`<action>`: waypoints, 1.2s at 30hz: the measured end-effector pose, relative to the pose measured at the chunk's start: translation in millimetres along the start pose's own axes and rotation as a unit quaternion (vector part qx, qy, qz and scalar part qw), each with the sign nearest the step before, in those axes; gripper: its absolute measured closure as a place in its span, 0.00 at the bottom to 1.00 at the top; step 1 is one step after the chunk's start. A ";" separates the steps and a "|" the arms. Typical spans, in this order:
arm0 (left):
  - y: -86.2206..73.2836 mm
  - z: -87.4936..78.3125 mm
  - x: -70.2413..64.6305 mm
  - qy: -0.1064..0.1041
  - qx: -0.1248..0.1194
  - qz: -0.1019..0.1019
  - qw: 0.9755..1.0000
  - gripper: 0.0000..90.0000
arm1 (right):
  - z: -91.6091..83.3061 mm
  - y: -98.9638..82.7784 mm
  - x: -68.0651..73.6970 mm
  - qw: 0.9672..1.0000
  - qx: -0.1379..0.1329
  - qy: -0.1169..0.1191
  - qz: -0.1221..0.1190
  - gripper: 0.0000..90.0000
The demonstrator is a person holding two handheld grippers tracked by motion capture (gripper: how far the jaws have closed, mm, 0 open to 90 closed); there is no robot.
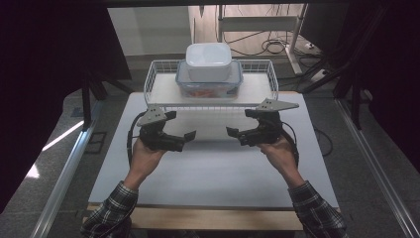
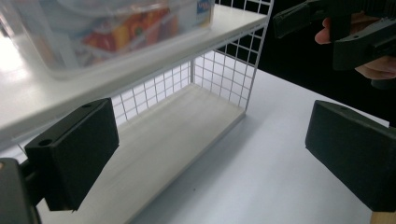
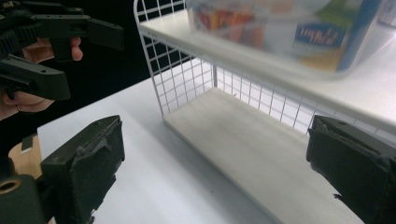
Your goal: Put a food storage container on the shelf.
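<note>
A white wire rack (image 1: pixel 258 87) stands at the back of the white table (image 1: pixel 213 171). On its upper shelf sits a clear food box (image 1: pixel 208 87) with colourful contents, and a white lidded tub (image 1: pixel 209 60) is stacked on top of it. My left gripper (image 1: pixel 181 126) and right gripper (image 1: pixel 241 122) hover over the table just in front of the rack, tips turned toward each other, both open and empty. In the left gripper view, my jaws (image 2: pixel 212 154) frame the rack's bare lower shelf (image 2: pixel 173 135); the clear box (image 2: pixel 107 32) is above. The right gripper's jaws (image 3: pixel 217 170) frame the same shelf (image 3: pixel 243 135).
Each gripper view shows the other hand's gripper off to the side (image 2: pixel 345 32) (image 3: pixel 46 42). Black curtains flank the table, metal rails run along both sides, and cables lie on the floor behind the rack. A wooden strip (image 1: pixel 208 218) edges the table's front.
</note>
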State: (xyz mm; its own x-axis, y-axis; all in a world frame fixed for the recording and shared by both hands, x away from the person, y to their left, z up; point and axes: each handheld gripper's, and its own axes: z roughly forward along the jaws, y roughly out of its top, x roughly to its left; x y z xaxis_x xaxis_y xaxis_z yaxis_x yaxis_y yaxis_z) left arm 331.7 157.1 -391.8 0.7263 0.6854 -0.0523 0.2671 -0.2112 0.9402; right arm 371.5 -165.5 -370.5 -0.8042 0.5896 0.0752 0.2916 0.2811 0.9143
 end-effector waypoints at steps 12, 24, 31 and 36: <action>-32.6 2.9 -12.3 -0.003 0.015 -0.003 1.000 0.01 | 0.2 -37.8 1.0 1.000 0.022 -0.009 0.008 0.00; -62.4 2.1 -20.9 -0.006 0.042 -0.011 0.999 0.00 | -3.6 -65.2 4.1 0.999 0.045 -0.015 0.014 0.00; -79.3 -2.7 -26.7 -0.001 0.049 -0.009 0.999 0.00 | -6.6 -82.0 8.6 0.999 0.051 -0.010 0.016 0.00; -94.5 -3.3 -29.4 0.004 0.062 -0.013 0.998 0.00 | -9.9 -93.3 11.3 0.998 0.057 -0.011 0.015 0.00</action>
State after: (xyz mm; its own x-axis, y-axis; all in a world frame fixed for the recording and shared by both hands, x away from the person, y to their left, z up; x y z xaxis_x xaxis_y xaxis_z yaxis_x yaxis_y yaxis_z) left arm 283.0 159.2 -478.0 0.7135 0.6968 -0.0730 0.3618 -0.2772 0.8901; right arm 330.0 -192.5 -451.0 -0.7834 0.6147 0.0921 0.3732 0.3467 0.8605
